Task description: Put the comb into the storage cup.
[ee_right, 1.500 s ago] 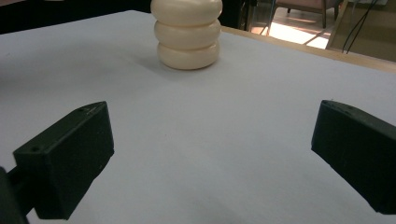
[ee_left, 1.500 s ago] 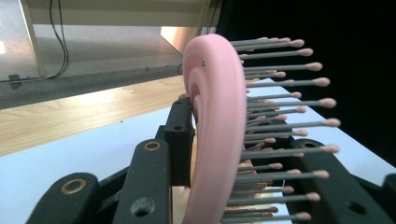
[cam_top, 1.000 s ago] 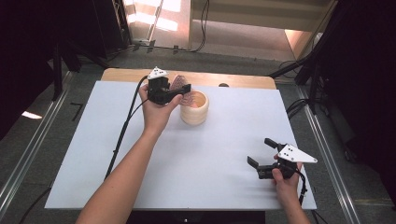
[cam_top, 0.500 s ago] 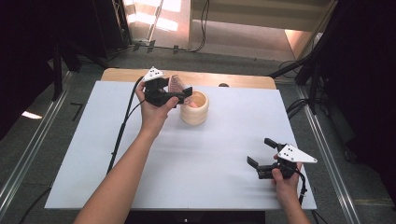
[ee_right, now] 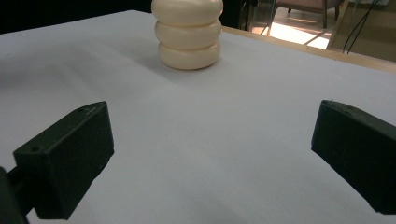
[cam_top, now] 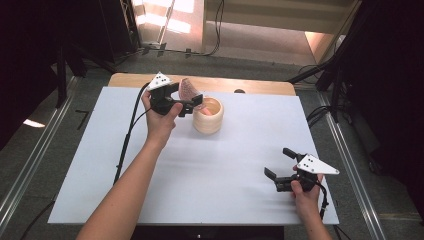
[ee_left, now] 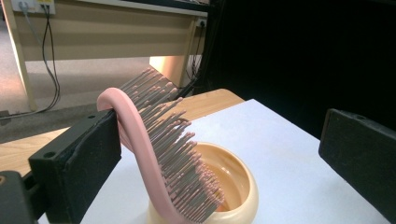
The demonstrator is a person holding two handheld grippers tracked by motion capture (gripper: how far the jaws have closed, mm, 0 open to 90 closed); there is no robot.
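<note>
Pink and curved, a bristled hairbrush (ee_left: 154, 158) leans against one jaw of the left gripper (cam_top: 182, 102) at the far side of the white counter (cam_top: 210, 165), its lower end resting in the open mouth of a cream ribbed cup (cam_top: 208, 115). From the left gripper view, the brush's rubbery back lies against the jaw on the left of that view, while the opposite jaw stands well clear of the grey bristles, so the jaws are spread wide and no longer pinch the brush; they have just been opening with the brush between them. From the high view, the left hand (cam_top: 160, 117) holds that gripper just beside the cup, with its cable trailing back along the forearm towards the near edge. The right gripper (cam_top: 280, 172) rests low near the counter's near right corner, well apart from the cup, its jaws also wide apart with nothing between them. The right gripper view looks across bare white surface to the cup (ee_right: 189, 35), which stands upright on the counter near a wooden edge strip (cam_top: 250, 85) at the back.
</note>
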